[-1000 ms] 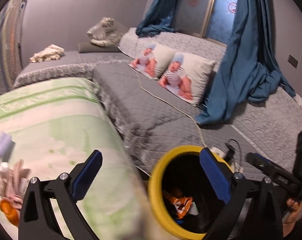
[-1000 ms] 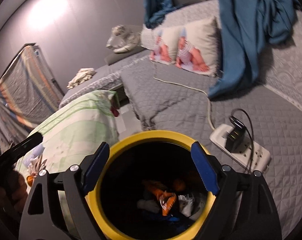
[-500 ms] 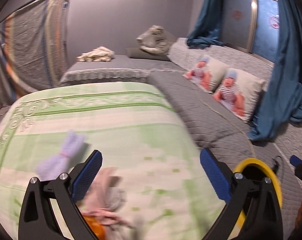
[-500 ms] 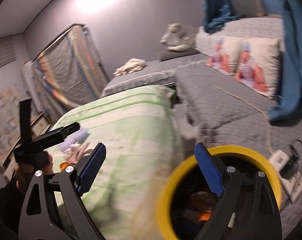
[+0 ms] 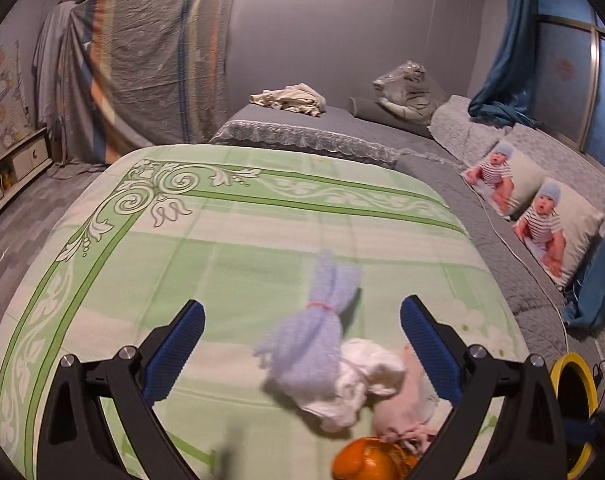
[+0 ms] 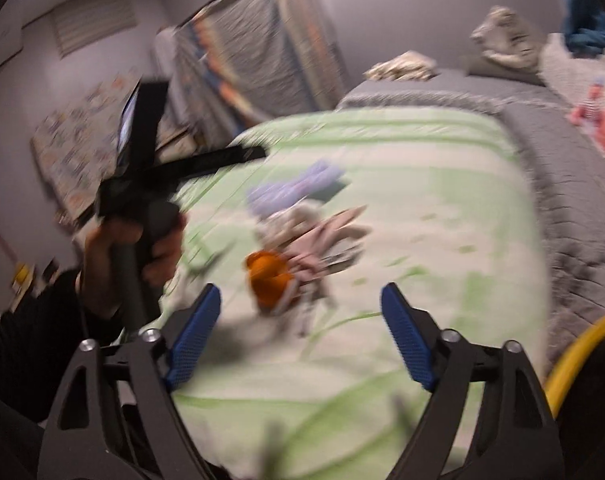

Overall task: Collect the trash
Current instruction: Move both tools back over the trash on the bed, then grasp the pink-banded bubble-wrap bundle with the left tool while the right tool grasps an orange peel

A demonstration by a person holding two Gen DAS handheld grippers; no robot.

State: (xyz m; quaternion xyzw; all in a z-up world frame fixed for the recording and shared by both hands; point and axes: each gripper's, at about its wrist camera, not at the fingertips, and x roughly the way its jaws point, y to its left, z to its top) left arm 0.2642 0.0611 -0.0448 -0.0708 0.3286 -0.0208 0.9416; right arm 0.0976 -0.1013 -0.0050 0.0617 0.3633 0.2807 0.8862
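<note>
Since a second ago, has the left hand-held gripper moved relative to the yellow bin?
Yes. The left hand-held gripper swung left, away from the yellow bin, toward the trash pile on the green sheet.

No writing can be read anywhere. The wall poster (image 5: 2, 92) at the left edge of the left wrist view carries small coloured panels, too small to make out; the right wrist view is motion-blurred.

Green scrollwork borders the pale bedsheet (image 5: 230, 240); lilac bundle (image 5: 314, 336), white wad (image 5: 362, 384), orange wrapper (image 5: 366, 460), yellow-rimmed bin (image 5: 574, 392)
</note>
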